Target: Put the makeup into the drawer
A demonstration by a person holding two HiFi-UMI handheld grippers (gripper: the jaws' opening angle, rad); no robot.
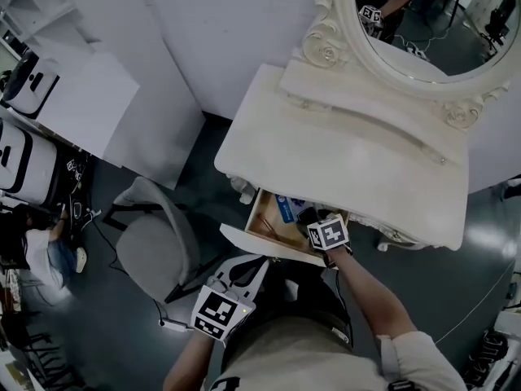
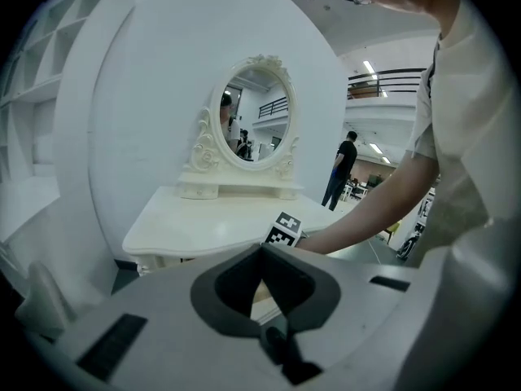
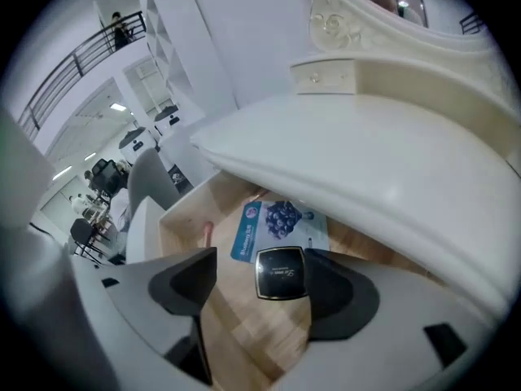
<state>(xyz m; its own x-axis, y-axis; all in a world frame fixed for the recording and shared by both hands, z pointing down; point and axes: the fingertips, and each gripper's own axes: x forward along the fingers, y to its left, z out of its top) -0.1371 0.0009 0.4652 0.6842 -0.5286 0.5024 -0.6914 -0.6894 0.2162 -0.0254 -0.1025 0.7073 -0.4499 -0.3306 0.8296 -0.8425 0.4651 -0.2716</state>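
though the cream tabletop [image 3: 366, 161] hides the back of the open wooden drawer [image 3: 244, 332], the right gripper [image 3: 256, 262] gapes around a black square compact [image 3: 280, 273] inside; the left gripper [image 2: 262, 252] is pinched together, empty

Cream vanity table [image 1: 350, 161] with a carved oval mirror [image 1: 423, 23] sits against a white wall [image 1: 228, 31], grey chair [image 1: 155, 247] just beside it, dark floor [image 1: 456, 275], white shelves [image 1: 41, 6] off left.

Cream dressing table [image 1: 342, 149], ornate oval mirror [image 1: 431, 31] at its back, grey chair [image 1: 151, 247] near it on dark floor [image 1: 456, 296]
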